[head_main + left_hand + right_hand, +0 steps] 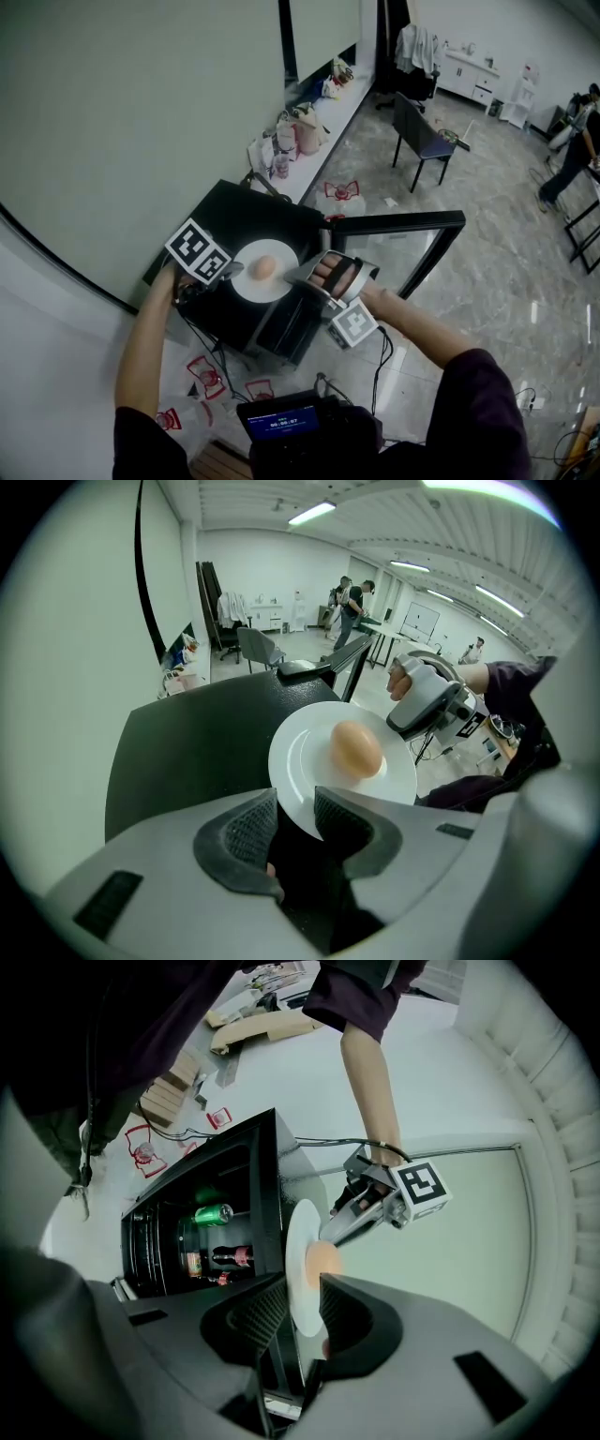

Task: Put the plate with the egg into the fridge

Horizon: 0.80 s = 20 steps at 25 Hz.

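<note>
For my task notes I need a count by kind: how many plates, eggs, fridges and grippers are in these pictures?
plate: 1
egg: 1
fridge: 1
grippers: 2, the left gripper and the right gripper
Total: 5

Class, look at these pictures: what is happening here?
A person works a gripper in each hand at a plate with an egg on top of a small fridge whose door is open. The left gripper and right gripper each have the rim between parted jaws, on opposite sides. Whether either is squeezing is unclear; the plate isn't inside.
</note>
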Tool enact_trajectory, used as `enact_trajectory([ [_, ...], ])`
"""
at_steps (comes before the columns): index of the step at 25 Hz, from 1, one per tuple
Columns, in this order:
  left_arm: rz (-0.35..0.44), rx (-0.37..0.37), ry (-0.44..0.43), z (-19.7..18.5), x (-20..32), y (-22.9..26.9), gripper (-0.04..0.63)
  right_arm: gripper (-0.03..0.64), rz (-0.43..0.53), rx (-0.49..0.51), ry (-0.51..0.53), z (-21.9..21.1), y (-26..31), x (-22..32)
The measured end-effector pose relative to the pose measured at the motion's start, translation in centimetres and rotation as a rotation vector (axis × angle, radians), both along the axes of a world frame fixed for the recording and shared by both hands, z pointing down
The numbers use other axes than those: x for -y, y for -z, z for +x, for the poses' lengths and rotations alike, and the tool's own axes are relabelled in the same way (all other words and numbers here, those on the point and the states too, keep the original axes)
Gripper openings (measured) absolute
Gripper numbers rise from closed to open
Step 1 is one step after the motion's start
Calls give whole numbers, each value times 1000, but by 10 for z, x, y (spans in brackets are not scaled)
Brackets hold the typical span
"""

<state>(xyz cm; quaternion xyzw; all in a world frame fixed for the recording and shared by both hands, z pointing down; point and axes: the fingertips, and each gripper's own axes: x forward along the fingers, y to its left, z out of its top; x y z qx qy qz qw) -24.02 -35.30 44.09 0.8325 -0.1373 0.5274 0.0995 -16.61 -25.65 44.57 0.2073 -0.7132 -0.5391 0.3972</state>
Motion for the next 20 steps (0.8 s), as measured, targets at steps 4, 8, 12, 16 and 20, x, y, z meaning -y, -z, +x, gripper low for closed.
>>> enact_trajectory([
  [4,16,11,1,-2,0,-3,89,67,22,-5,13,-1,-3,2],
  [8,31,6,6,-1,0,-2,89,23,61,-28,19,0,-3,0],
  [12,55,1,12,-2,-1,2,89,18,84,-29,26,-1,4,-1],
  [16,94,-4,10,-2,-4,5,89,18,115,-34,24,-1,3,-6],
  [20,139,-7,-1,-5,-9,9,89,18,128,-41,14,-3,2,-6],
])
